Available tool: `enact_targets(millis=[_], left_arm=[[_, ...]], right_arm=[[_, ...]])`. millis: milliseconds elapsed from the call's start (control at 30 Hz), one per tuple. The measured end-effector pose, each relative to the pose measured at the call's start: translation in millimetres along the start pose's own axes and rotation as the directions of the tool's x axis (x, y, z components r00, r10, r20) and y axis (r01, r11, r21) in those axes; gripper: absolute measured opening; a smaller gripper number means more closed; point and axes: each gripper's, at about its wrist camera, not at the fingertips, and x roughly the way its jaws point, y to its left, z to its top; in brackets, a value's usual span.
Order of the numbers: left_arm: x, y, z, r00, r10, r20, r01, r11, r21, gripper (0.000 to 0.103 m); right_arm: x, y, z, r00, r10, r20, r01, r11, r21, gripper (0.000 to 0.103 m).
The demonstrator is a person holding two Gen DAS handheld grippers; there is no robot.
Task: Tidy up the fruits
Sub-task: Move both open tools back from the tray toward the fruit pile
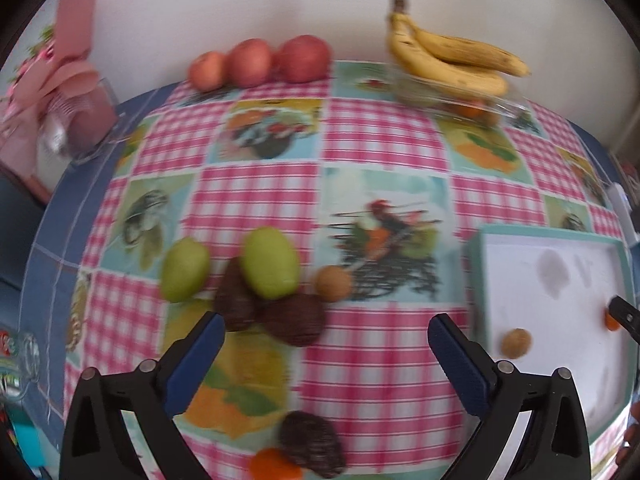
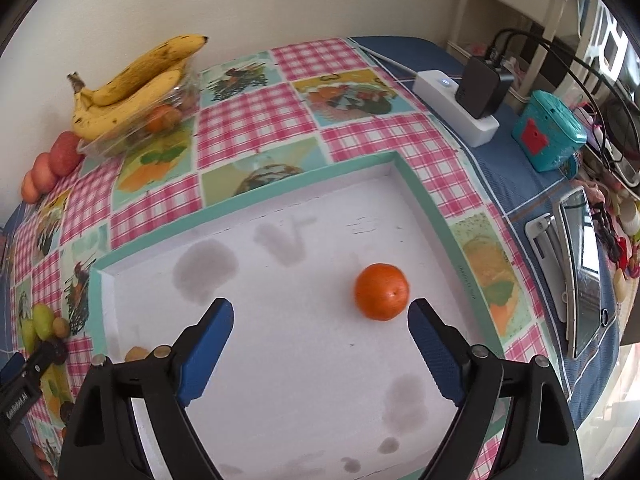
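Note:
My left gripper (image 1: 322,328) is open above the checked tablecloth, empty. Just ahead of it lie two green fruits (image 1: 270,262), dark brown fruits (image 1: 292,320) and a small tan fruit (image 1: 334,283). Another dark fruit (image 1: 312,444) and an orange one (image 1: 274,465) lie below between its arms. A white tray with a teal rim (image 1: 478,276) holds a tan fruit (image 1: 516,343). My right gripper (image 2: 320,320) hangs open over that tray (image 2: 248,196), with an orange (image 2: 382,291) resting free on the tray floor near its right finger.
Bananas (image 1: 448,56) lie on a clear container of fruit at the back, with three red apples (image 1: 260,62) left of them by the wall. A white power strip (image 2: 460,108), a teal box (image 2: 550,130) and a phone (image 2: 584,276) sit right of the tray.

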Motion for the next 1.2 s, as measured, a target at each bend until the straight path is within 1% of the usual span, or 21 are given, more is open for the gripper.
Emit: enact_targets(millis=[167, 367, 500, 633, 733, 900, 1000, 1100, 1200], left_arm=[[-5, 31, -3, 0.999, 0.032, 0.002, -0.032, 0.998, -0.054, 0.103], [-13, 51, -11, 0.999, 0.035, 0.007, -0.034, 0.996, -0.087, 0.103], [-18, 60, -15, 0.999, 0.036, 0.013, -0.034, 0.993, -0.112, 0.103], [-22, 70, -21, 1.0, 0.023, 0.011, -0.022, 0.99, -0.142, 0.103], [-27, 81, -27, 1.0, 0.01, 0.014, -0.007, 0.984, -0.178, 0.103], [-29, 105, -39, 1.0, 0.007, 0.006, -0.005, 0.968, -0.252, 0.103], [-29, 118, -45, 1.0, 0.01, 0.0, -0.009, 0.956, -0.293, 0.103], [-24, 134, -51, 1.0, 0.021, -0.02, -0.027, 0.94, -0.339, 0.102], [-21, 145, -57, 0.999, 0.033, -0.037, -0.045, 0.925, -0.377, 0.103]], right_arm=[[-9, 22, -7, 1.0, 0.023, 0.016, -0.023, 0.999, -0.044, 0.09], [-19, 58, -20, 0.998, 0.063, 0.024, -0.06, 0.992, -0.114, 0.091], [-27, 86, -35, 0.992, 0.125, 0.01, -0.121, 0.974, -0.191, 0.091], [-35, 116, -52, 0.987, 0.163, 0.008, -0.154, 0.95, -0.271, 0.091], [-41, 133, -62, 0.982, 0.187, 0.003, -0.177, 0.935, -0.308, 0.091], [-45, 155, -74, 0.97, 0.239, -0.031, -0.236, 0.916, -0.325, 0.09], [-44, 171, -82, 0.961, 0.271, -0.062, -0.275, 0.898, -0.344, 0.09], [-40, 186, -92, 0.95, 0.298, -0.096, -0.312, 0.877, -0.365, 0.09], [-36, 197, -101, 0.943, 0.307, -0.131, -0.334, 0.863, -0.379, 0.09]])
